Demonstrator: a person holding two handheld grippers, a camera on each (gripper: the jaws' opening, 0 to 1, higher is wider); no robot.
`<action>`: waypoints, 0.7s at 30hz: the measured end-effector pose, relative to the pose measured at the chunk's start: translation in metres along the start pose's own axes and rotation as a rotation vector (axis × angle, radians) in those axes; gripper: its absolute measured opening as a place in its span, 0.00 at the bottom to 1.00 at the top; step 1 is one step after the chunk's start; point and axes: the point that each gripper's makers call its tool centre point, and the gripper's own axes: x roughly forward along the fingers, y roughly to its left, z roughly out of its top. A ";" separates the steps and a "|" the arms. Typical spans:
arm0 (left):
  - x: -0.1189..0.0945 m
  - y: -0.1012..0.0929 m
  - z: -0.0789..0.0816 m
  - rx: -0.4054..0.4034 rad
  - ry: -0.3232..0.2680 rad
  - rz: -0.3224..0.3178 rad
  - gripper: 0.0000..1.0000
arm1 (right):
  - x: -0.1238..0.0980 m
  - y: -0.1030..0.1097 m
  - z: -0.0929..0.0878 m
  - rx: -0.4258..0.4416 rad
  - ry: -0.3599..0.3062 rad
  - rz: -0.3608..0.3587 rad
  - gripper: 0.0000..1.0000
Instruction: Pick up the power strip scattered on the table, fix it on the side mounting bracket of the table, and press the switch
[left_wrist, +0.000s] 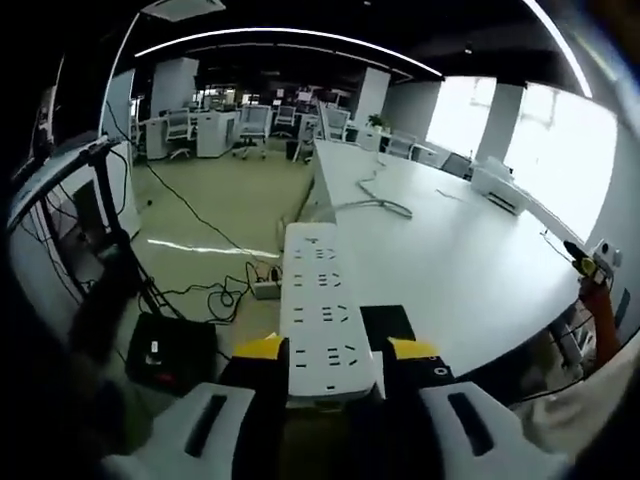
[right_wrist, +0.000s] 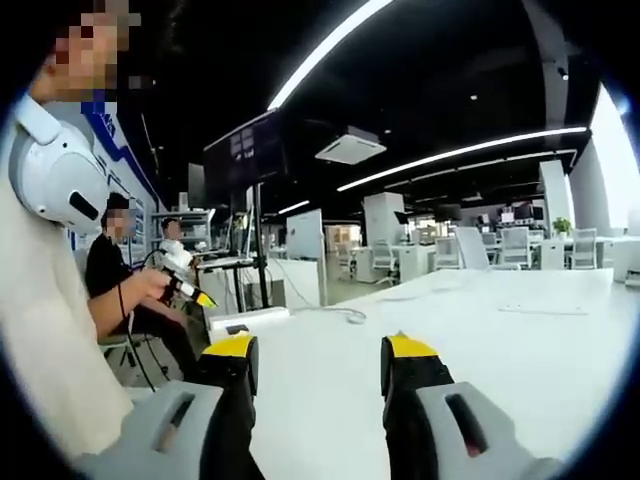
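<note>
My left gripper (left_wrist: 335, 350) is shut on the near end of a long white power strip (left_wrist: 318, 300). The strip points forward along the left edge of the white table (left_wrist: 470, 260), socket side up. A black bracket part (left_wrist: 386, 322) shows right beside the strip, at the table's side. A grey cable (left_wrist: 378, 203) lies looped on the tabletop farther ahead. In the right gripper view, my right gripper (right_wrist: 315, 362) stands open over the white table (right_wrist: 500, 340), with nothing between its yellow-tipped fingers. A white bar-shaped thing (right_wrist: 250, 318) lies at the table's far left edge.
On the floor to the left are a second power strip (left_wrist: 265, 289), tangled cables and a black box (left_wrist: 170, 352). A yellow-tipped tool (left_wrist: 588, 265) pokes in at the table's right edge. A seated person (right_wrist: 120, 290) holds another gripper beyond the table. Desks and chairs stand far behind.
</note>
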 end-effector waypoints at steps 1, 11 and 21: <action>0.000 0.000 0.000 -0.001 0.002 0.000 0.41 | 0.000 0.000 0.000 0.000 0.000 0.001 0.45; 0.009 0.002 -0.005 -0.002 0.045 0.024 0.41 | 0.001 0.000 -0.003 0.011 -0.005 0.012 0.45; 0.010 0.002 -0.010 0.015 0.069 0.030 0.40 | 0.004 0.001 -0.004 0.012 -0.003 0.011 0.45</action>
